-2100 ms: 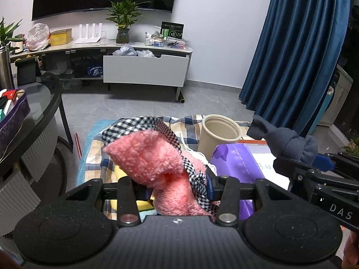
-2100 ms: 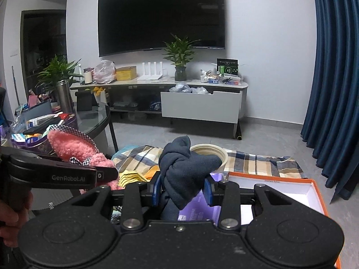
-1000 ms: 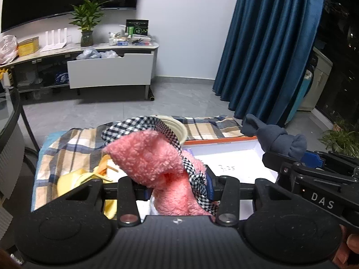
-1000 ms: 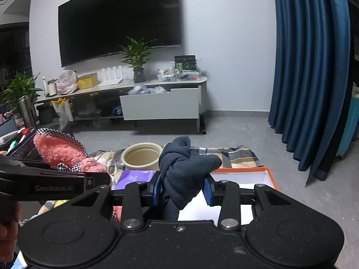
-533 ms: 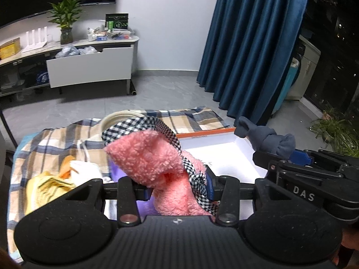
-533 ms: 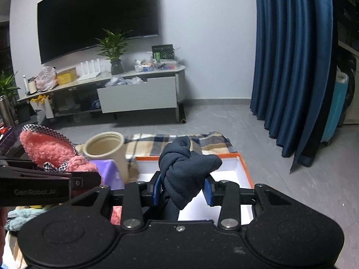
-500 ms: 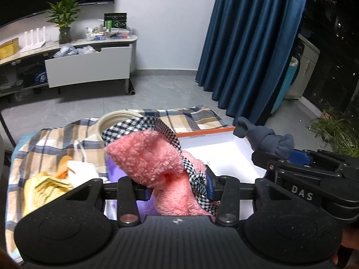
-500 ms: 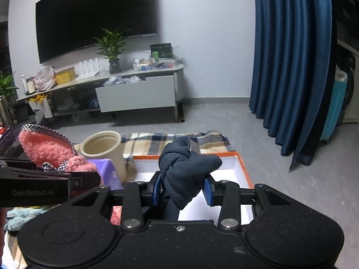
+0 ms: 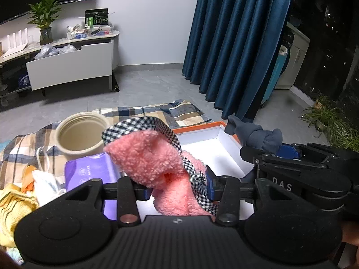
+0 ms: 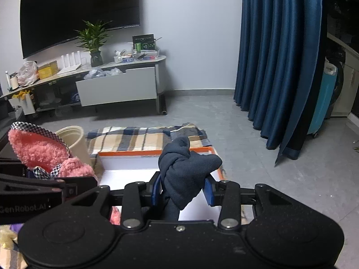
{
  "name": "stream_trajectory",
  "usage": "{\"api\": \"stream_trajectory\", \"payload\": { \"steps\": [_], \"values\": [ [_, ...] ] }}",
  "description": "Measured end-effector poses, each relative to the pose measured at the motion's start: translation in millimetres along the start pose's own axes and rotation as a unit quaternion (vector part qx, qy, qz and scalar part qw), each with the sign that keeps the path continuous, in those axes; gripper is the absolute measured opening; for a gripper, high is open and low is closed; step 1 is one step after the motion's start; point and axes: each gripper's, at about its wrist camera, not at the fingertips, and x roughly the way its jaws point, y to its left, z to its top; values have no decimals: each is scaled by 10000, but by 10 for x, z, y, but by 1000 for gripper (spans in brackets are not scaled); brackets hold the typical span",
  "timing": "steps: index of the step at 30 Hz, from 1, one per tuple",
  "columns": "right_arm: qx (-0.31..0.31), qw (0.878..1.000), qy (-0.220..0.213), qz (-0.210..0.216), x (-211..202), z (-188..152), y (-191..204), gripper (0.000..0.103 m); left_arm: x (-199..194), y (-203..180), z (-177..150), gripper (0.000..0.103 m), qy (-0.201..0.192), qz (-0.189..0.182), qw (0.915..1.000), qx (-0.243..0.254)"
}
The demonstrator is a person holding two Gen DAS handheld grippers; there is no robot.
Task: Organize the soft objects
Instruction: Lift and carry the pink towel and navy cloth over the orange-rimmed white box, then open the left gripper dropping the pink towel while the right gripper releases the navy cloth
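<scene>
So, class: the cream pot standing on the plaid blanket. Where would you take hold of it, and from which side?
Grip the cream pot by its rim, coming from above. It stands upright with its mouth open, so one finger can go inside and one outside the wall. The purple packet lies against its near side, so a side approach looks crowded. Both claws are full now.

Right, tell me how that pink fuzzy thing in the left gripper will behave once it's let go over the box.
The pink slipper is probably floppy: it bends around the left gripper that pinches it. It looks fleecy and light, so it should drop softly into the white box without rolling. Its fuzzy pile may cling to the pads.
</scene>
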Motion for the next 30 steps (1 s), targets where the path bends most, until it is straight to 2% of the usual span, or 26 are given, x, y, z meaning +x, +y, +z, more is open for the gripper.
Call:
{"api": "stream_trajectory", "payload": {
  "steps": [1,2,3,7,15,30],
  "values": [
    [10,10000,-18,-56,11,14,2,50,11,-18,8,50,-4,-26,10000,-14],
    [29,9999,-47,-96,7,27,-8,56,32,-36,20,52,14,-43,10000,-24],
    [56,9999,-83,-84,4,40,-25,62,38,-54,30,60,16,-55,10000,-15],
    [88,9996,-256,-80,-94,73,-53,67,-33,-84,26,71,-95,-53,9999,51],
    [123,9986,-494,142,-381,108,55,67,-266,-22,42,76,-293,78,9995,-45],
    [-102,9966,-488,654,-634,72,636,67,-644,312,-70,80,-407,840,9954,-215]
  ]
}}
